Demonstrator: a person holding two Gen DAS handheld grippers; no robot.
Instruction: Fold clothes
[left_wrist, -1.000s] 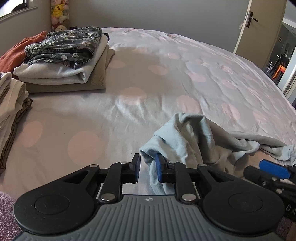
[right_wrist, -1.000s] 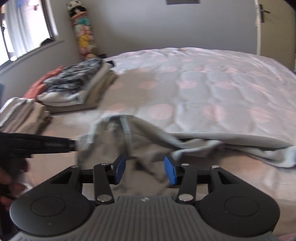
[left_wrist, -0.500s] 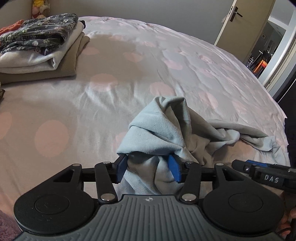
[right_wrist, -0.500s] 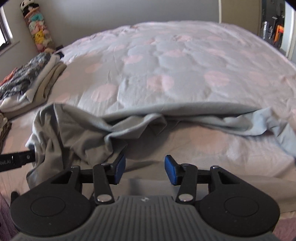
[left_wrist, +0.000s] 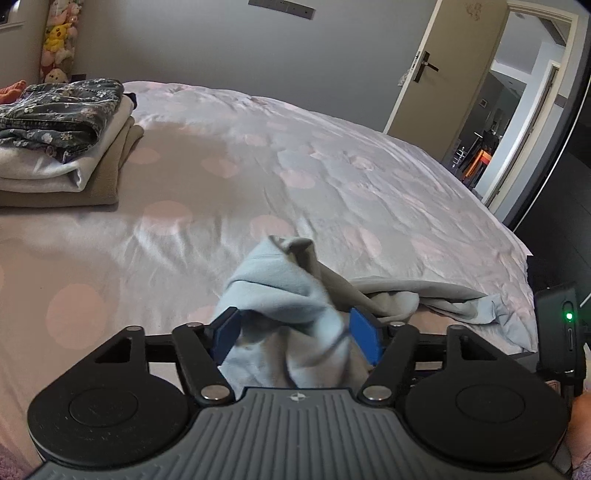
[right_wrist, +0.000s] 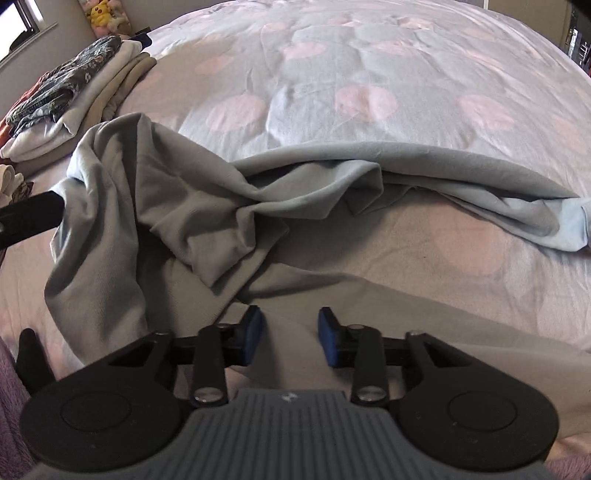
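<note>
The pale grey garment (right_wrist: 207, 206) sprawls crumpled on the near part of the spotted bed (left_wrist: 332, 177); the left gripper (left_wrist: 295, 334) stands wide, a raised bunch of the garment between its jaws, grip uncertain; the right gripper (right_wrist: 290, 334), parted and empty, hovers just short of the garment; folded clothes (left_wrist: 62, 140) sit stacked well beyond the garment.

Left wrist view low over bed (left_wrist: 258, 177) facing door, right wrist view close above, both sharing garment (left_wrist: 288, 291)

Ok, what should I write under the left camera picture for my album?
The left tool bunches up a pale blue garment on the spotty bed, near a folded pile.
</note>
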